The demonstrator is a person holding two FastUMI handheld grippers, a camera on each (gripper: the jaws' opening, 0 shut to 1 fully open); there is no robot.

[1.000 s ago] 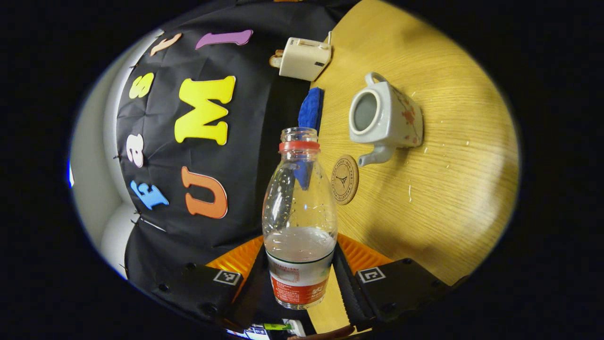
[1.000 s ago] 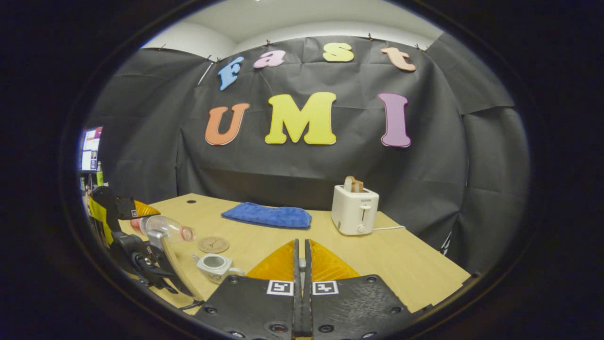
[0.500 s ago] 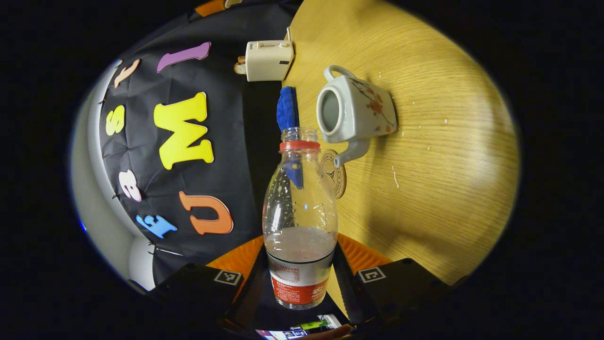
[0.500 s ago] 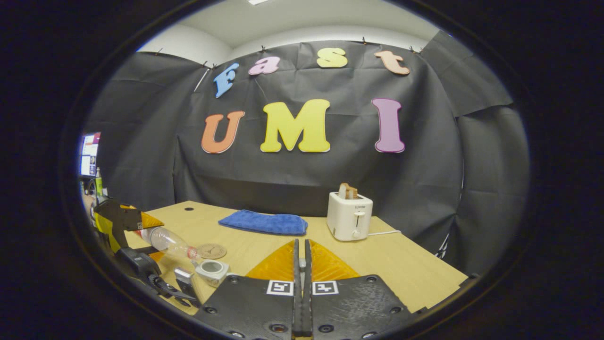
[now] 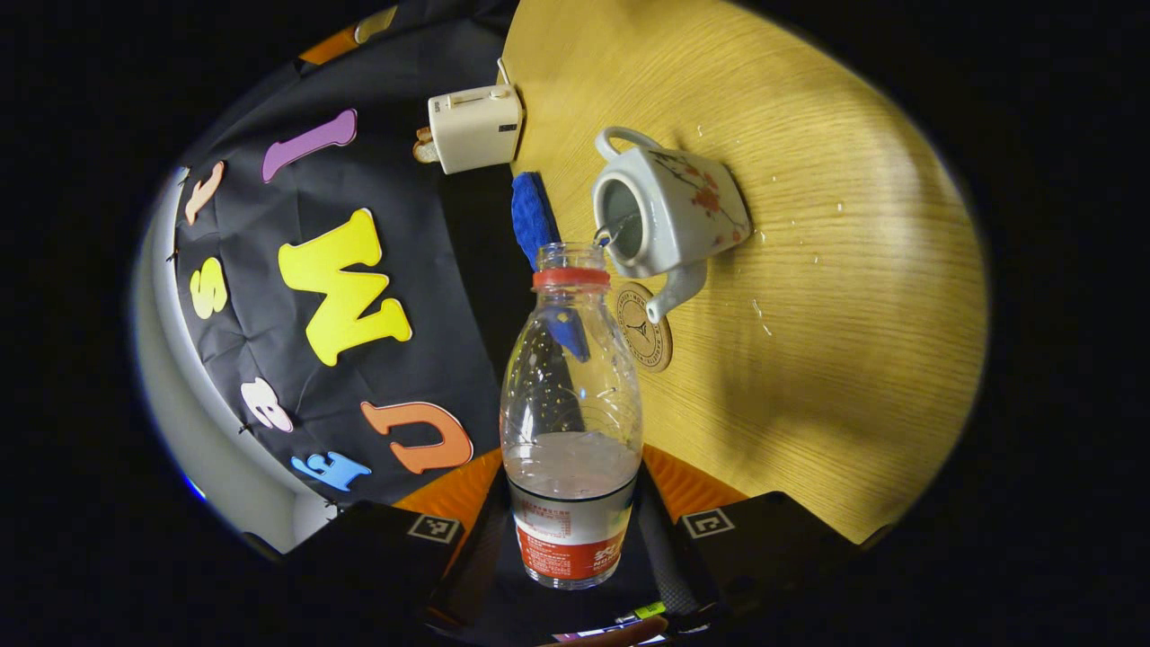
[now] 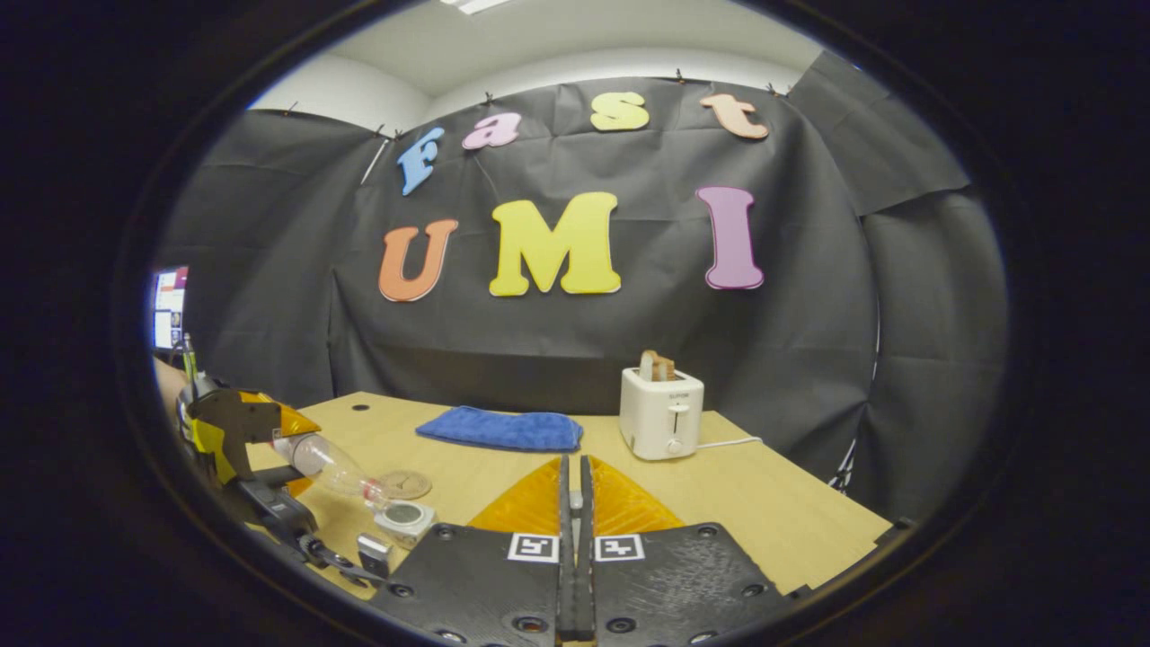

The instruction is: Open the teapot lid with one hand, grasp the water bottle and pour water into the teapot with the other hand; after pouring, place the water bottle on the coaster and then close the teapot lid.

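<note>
While my left gripper keeps its fingers clamped on the water bottle, tipped mouth-first over the open teapot, a thin stream runs into the pot, so I judge the pouring step is in hand. My right gripper has its fingers together; whether they pinch the lid I cannot tell. From the right gripper view, the teapot sits on the counter at near left, just beside the coaster. Next I would right the bottle and set it on that coaster.
</note>
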